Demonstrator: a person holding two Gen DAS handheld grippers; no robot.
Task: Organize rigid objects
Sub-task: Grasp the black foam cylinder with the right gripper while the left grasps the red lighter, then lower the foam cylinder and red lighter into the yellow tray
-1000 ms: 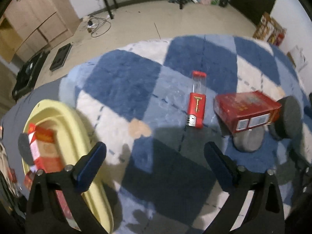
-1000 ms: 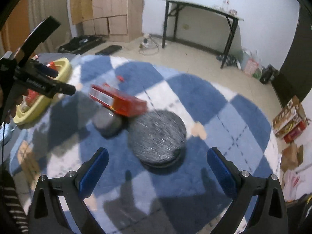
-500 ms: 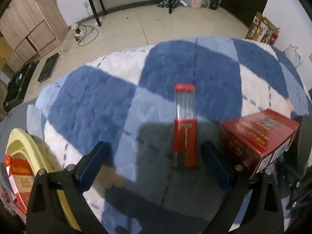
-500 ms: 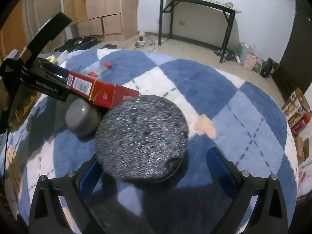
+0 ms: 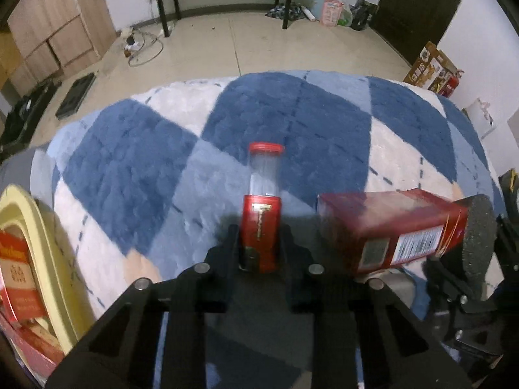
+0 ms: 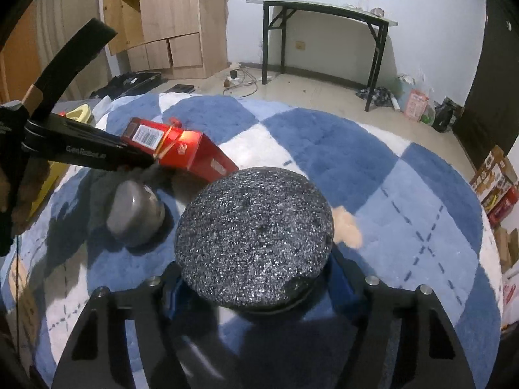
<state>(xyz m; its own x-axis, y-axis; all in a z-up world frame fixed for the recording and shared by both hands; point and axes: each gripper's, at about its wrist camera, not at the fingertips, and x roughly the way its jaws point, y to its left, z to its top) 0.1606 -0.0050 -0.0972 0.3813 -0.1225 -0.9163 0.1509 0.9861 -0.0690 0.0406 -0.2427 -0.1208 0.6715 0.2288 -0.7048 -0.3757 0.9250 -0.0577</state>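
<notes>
A red box (image 5: 392,227) lies just right of the red-capped tube (image 5: 262,214) on the blue checked rug (image 5: 136,162). The left hand-held gripper (image 5: 261,243), angled steeply down, clamps that tube. The right hand-held gripper (image 6: 256,287) is closing around the speckled black disc (image 6: 254,236).

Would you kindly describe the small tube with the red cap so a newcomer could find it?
Start at the blue-and-white checked rug. The tube lies left of the long red box, between the left gripper jaws. Only it has a clear upper half.
</notes>
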